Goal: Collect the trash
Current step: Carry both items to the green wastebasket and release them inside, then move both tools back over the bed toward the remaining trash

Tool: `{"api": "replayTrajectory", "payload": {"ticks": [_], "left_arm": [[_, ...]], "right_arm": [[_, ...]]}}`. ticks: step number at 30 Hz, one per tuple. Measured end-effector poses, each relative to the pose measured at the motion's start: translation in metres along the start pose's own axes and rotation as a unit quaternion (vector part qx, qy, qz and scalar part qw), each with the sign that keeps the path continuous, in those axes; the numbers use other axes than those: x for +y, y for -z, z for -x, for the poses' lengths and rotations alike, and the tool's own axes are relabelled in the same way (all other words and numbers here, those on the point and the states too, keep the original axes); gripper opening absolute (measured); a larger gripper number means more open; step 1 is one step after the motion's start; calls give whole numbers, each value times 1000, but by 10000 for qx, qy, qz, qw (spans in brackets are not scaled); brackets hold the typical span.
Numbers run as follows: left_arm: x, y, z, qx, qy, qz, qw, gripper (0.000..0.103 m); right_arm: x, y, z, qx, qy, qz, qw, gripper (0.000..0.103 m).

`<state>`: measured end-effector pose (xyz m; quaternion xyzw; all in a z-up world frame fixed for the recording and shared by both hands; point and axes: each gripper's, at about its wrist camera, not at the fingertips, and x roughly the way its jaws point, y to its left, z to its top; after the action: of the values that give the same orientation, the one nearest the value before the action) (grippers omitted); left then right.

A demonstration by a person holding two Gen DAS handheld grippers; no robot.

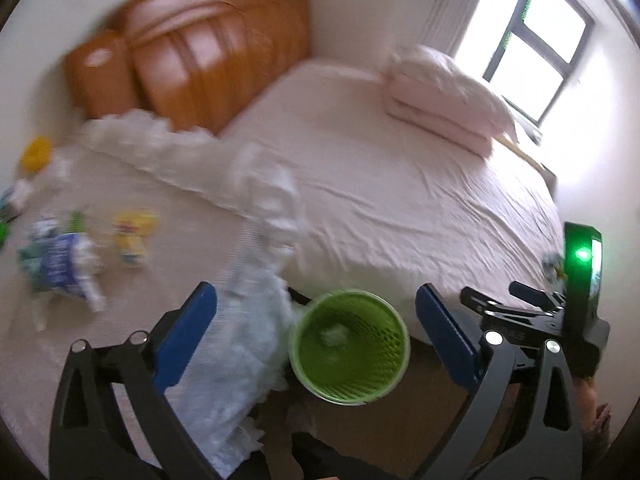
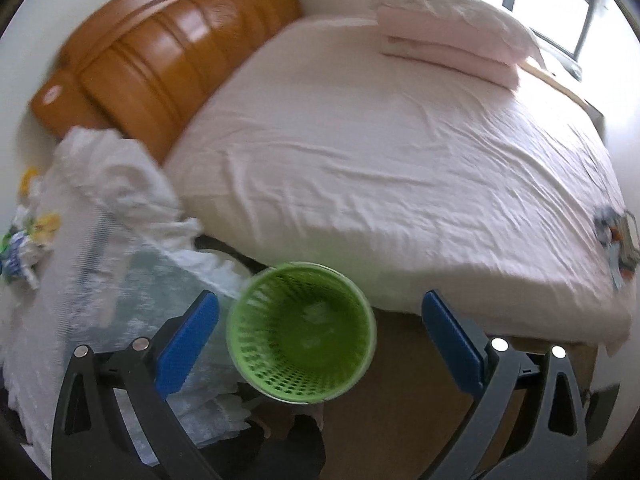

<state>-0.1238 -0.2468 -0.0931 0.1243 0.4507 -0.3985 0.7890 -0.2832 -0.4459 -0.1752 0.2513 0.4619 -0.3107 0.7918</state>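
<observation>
A green mesh bin (image 1: 348, 346) stands on the floor against the bed's side, with a crumpled pale scrap (image 1: 334, 334) at its bottom. My left gripper (image 1: 316, 336) hovers above the bin, open, with nothing between its blue fingers (image 1: 186, 340). In the right wrist view the same bin (image 2: 300, 332) lies below my right gripper (image 2: 320, 340), which is also open and holds nothing. Wrappers lie to the left on a lace-covered surface: a blue-and-white one (image 1: 60, 268) and a yellow one (image 1: 132, 236). A colourful wrapper (image 2: 612, 236) rests on the bed's right edge.
The bed with its pink sheet (image 2: 380, 152) fills the middle, with folded pink bedding (image 1: 440, 104) near the window and a wooden headboard (image 1: 208, 52) behind. A white lace cloth (image 1: 240, 344) hangs beside the bin. Brown floor (image 2: 416, 400) shows to the bin's right.
</observation>
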Motion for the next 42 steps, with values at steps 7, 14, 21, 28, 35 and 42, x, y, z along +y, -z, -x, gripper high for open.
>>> {"api": "replayTrajectory", "payload": {"ticks": [7, 14, 21, 28, 35, 42], "left_arm": [[88, 14, 65, -643, -1070, 715, 9896, 95], [164, 42, 105, -821, -1699, 1452, 9712, 95], [191, 61, 116, -867, -1849, 1764, 9629, 95], [197, 64, 119, -905, -1749, 1801, 9637, 95], [204, 67, 110, -810, -1676, 1796, 9660, 95], [232, 65, 77, -514, -1860, 1567, 9686, 95]], "right_arm": [[92, -19, 40, -508, -754, 873, 9920, 101], [179, -23, 60, -724, -1425, 1616, 9738, 101], [222, -19, 77, -896, -1558, 2094, 9612, 101], [205, -30, 91, -1156, -1199, 1931, 9669, 101], [184, -37, 85, -1104, -953, 1634, 9757, 101], [205, -34, 62, -808, -995, 1703, 9770, 101]]}}
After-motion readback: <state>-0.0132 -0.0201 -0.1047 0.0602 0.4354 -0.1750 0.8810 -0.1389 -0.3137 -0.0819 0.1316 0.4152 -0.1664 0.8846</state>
